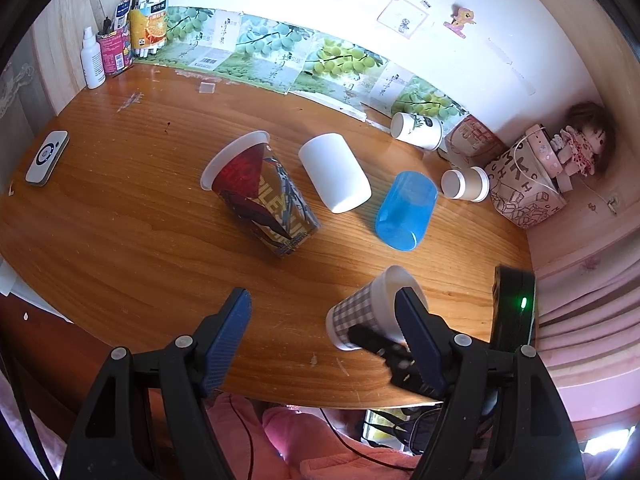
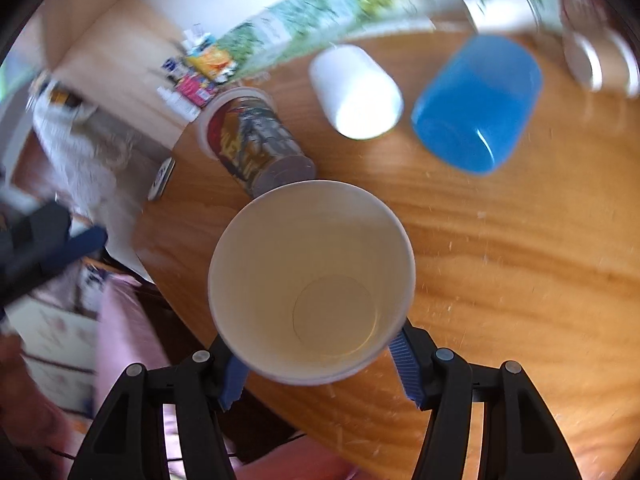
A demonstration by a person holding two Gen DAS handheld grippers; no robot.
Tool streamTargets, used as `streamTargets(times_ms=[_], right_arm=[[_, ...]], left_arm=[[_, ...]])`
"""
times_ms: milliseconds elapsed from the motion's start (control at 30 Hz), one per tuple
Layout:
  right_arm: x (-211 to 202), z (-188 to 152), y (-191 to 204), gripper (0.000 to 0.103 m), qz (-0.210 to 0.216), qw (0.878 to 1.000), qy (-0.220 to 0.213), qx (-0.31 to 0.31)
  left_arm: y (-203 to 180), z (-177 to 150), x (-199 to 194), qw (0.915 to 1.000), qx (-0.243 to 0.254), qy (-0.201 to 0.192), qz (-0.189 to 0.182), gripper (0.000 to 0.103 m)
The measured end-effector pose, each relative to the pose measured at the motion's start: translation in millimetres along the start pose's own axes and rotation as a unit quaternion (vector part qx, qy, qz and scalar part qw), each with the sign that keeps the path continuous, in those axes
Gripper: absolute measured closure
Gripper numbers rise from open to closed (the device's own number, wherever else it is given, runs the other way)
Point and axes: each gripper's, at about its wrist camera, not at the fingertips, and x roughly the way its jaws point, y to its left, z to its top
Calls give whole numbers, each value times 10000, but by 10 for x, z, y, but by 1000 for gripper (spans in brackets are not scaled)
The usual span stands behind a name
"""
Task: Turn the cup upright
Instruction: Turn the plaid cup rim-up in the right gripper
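Observation:
My right gripper [image 2: 316, 364] is shut on a checked paper cup [image 2: 312, 280], whose open mouth faces the camera; the view is blurred. In the left wrist view the same checked cup [image 1: 360, 312] is tilted above the table's front edge, held by the right gripper [image 1: 384, 340] coming in from the right. My left gripper [image 1: 324, 312] is open and empty, just left of that cup. A printed cup [image 1: 260, 200], a white cup [image 1: 334, 172] and a blue cup [image 1: 406, 210] lie on their sides on the wooden table [image 1: 140, 220].
Two more paper cups [image 1: 416, 128] [image 1: 466, 184] lie at the back right by a patterned bag [image 1: 520, 188] and a doll [image 1: 580, 144]. A pen holder and bottles [image 1: 112, 48] stand at the back left. A white remote [image 1: 46, 158] lies at the left edge.

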Motion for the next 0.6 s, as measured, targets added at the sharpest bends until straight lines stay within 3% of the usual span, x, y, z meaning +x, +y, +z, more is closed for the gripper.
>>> streamTargets(times_ms=[133,267,400,600], right_arm=[[-4,148,-81,40,107,9990,127,404],[31,249,-77,40,-278,9989,50,387],[42,296,-90,40,-321,9985,11,434],[18,386,-116,29,-417,9973,-110,598]], left_arm=[[21,20,14,10000,11,49,-46,25],[32,33,30,9999,72,97,-62,25],[54,47,29,9998,115,112,-84,25],[120,76,26,9998,92,137,-86,25]])
